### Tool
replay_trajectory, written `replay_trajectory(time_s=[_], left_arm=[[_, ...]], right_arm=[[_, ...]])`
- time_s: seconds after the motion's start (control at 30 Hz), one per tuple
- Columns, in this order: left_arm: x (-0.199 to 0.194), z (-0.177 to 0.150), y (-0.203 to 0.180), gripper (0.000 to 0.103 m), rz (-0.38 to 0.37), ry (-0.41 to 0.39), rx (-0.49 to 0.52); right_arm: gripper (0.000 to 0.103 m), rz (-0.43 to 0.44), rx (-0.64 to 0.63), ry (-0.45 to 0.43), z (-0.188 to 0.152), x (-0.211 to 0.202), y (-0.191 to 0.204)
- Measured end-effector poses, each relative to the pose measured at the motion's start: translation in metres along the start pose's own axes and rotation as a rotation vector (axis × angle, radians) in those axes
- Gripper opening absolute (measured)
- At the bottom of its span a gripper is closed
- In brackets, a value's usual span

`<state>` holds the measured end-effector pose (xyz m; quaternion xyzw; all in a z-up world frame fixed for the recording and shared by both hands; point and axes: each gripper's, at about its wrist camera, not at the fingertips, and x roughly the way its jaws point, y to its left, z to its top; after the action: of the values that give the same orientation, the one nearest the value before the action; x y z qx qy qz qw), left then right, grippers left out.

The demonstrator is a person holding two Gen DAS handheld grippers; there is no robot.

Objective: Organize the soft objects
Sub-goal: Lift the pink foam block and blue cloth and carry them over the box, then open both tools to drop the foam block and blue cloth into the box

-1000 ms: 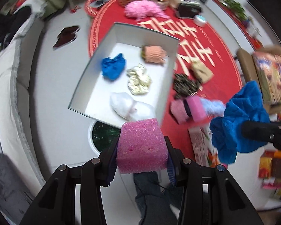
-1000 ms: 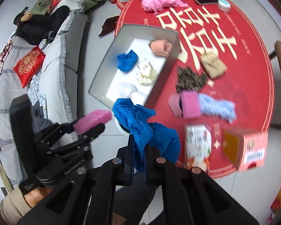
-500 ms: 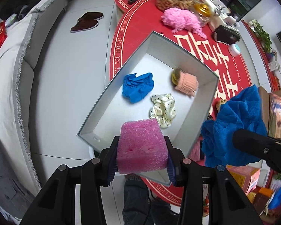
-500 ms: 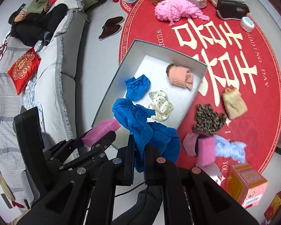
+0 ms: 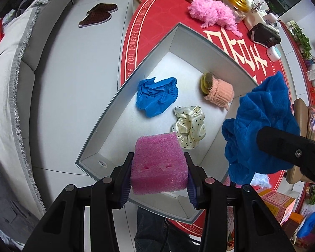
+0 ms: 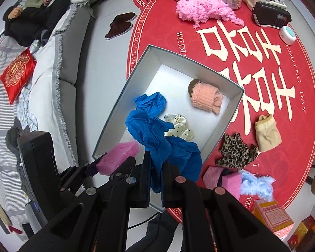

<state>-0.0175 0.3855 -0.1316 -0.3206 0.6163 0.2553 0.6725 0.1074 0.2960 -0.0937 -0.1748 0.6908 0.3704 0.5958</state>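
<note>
A pink foam sponge block (image 5: 159,163) sits clamped in the left tongs (image 5: 159,175), hanging over the near end of the open grey cardboard box (image 5: 107,113), while the right tongs (image 6: 156,173) are pinched together on a crumpled blue fabric cover (image 6: 155,140) over the same box. This looks like the drop-off step: next, each pair needs to spread so both pieces fall inside. Compared with a second ago, both hands have come in over the box from beside it.
</note>
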Motion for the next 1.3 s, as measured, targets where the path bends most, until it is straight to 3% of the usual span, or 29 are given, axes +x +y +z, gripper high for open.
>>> replay_trajectory(time_s=[0.63,0.7,0.73,0.77,0.83,0.9,0.97,1.03,1.13,1.3], left_arm=[[0.019,0.008,0.005,0.046,0.006,0.042,-0.006],[0.019,0.008,0.004,0.062,-0.015,0.044,-0.004],[0.019,0.007,0.003,0.086,-0.02,0.048,0.004],[0.019,0.006,0.001,0.098,-0.02,0.048,0.016],[0.017,0.004,-0.002,0.099,-0.015,0.044,0.027],[0.016,0.002,-0.003,0.102,-0.01,0.034,0.024],[0.017,0.001,-0.001,0.102,-0.009,0.041,0.003],[0.019,0.001,0.003,0.102,0.004,0.043,-0.018],[0.021,0.0,0.004,0.102,0.024,0.051,-0.017],[0.019,-0.005,0.004,0.102,0.028,0.055,-0.007]], right_arm=[[0.01,-0.005,-0.002,0.017,0.016,0.021,-0.006],[0.011,-0.002,-0.014,0.011,0.017,0.021,-0.005],[0.012,-0.006,-0.017,0.01,0.017,0.021,-0.006],[0.018,-0.009,-0.014,0.015,0.017,0.022,-0.007],[0.031,-0.013,-0.009,0.019,0.017,0.022,-0.008],[0.073,-0.019,-0.014,0.017,0.015,0.021,-0.01],[0.085,-0.049,-0.015,0.008,0.014,0.019,-0.012],[0.086,-0.055,-0.014,-0.005,0.013,0.015,-0.014],[0.101,-0.069,-0.015,-0.014,0.01,0.011,-0.016],[0.103,-0.059,-0.004,-0.02,0.005,0.007,-0.02]])
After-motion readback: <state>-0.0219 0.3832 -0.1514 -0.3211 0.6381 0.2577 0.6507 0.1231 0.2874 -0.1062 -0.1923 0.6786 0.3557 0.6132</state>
